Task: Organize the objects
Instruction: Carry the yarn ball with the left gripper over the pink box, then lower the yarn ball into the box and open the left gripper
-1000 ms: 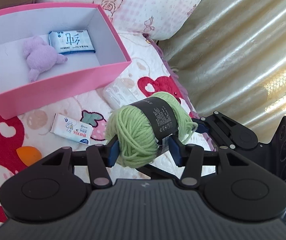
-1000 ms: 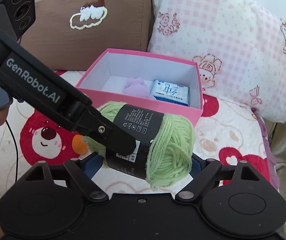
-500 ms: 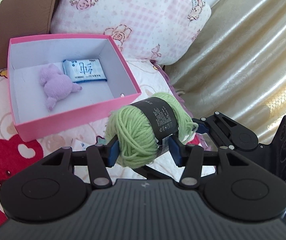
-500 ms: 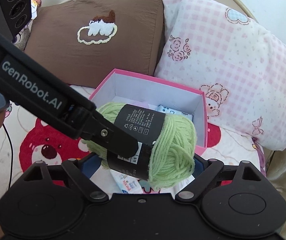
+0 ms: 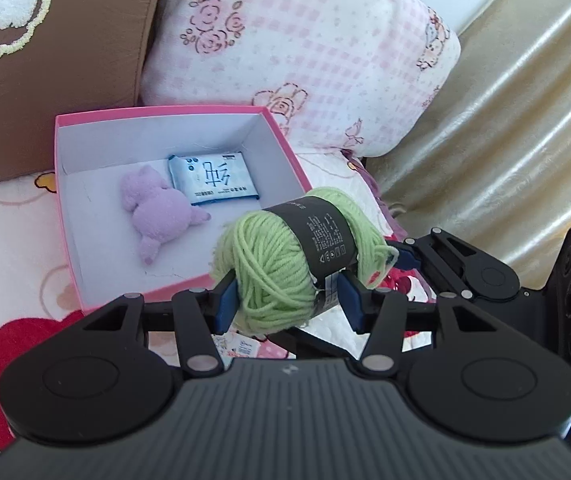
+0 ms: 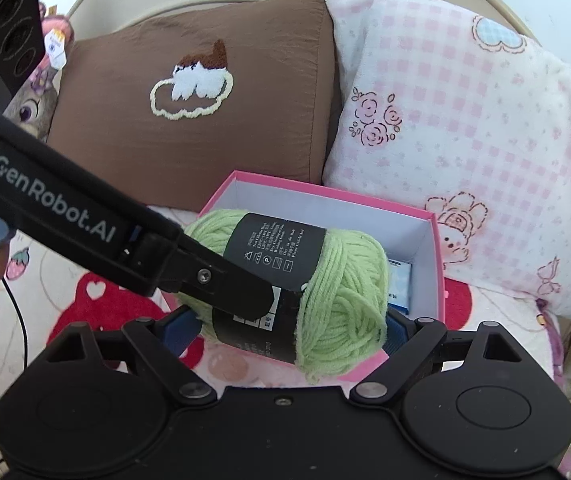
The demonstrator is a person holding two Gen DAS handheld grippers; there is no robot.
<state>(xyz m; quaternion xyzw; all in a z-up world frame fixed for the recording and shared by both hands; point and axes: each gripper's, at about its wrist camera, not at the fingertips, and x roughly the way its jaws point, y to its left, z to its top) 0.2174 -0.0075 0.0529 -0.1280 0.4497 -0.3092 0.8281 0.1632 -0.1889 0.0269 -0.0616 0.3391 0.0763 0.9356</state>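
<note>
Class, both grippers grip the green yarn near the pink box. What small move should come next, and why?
Probably carry the yarn forward over the box. It hangs above the near rim, and bare floor lies beside the plush toy and tissue pack.

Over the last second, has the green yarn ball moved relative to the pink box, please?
Yes. The green yarn ball, gripped by both grippers, has travelled toward the pink box; in the left wrist view it now overlaps the box's near right corner instead of the quilt.

The green yarn ball [image 5: 285,264] — clamped by both grippers — rose off the bedspread and reached the pink box's [image 5: 281,136] near-right corner.
</note>
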